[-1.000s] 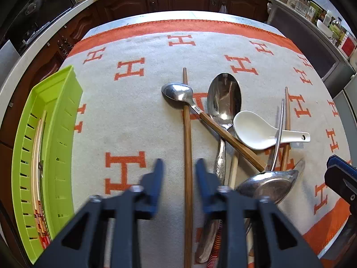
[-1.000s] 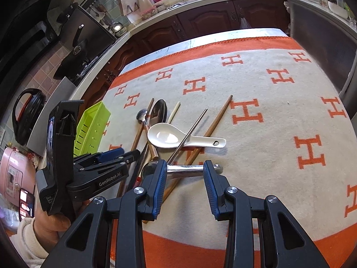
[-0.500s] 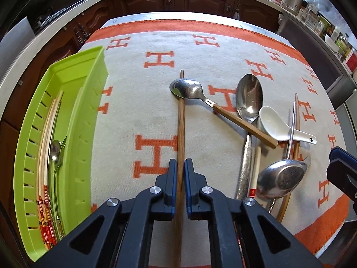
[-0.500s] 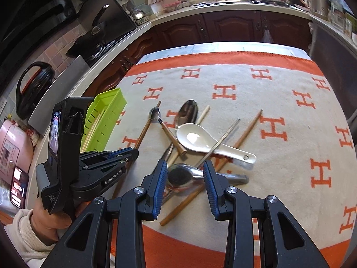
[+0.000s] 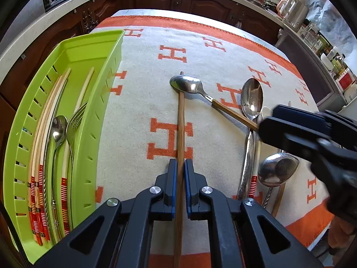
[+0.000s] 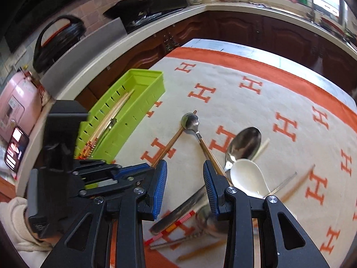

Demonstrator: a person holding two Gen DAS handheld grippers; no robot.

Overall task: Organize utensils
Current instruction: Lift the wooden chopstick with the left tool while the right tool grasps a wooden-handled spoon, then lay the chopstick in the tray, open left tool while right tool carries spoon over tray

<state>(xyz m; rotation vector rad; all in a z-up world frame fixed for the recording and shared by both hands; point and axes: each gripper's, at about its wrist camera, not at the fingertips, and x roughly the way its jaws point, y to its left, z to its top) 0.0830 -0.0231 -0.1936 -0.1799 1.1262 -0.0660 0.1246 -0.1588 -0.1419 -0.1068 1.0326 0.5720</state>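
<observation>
My left gripper [image 5: 180, 186] is holding a brown chopstick [image 5: 181, 120] tight between its jaws; the far tip is lying under the bowl of a wooden-handled spoon [image 5: 189, 86]. My right gripper [image 6: 184, 188] is hovering with jaws partly apart and nothing between them, above the pile of utensils. The green tray [image 5: 111, 67] is standing at the left on the desk, holding chopsticks, a spoon and a fork.

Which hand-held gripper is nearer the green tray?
Left. The left hand-held gripper, shut on the brown chopstick, sits beside the green tray; the right hand-held gripper is farther, over the spoon pile.
</observation>
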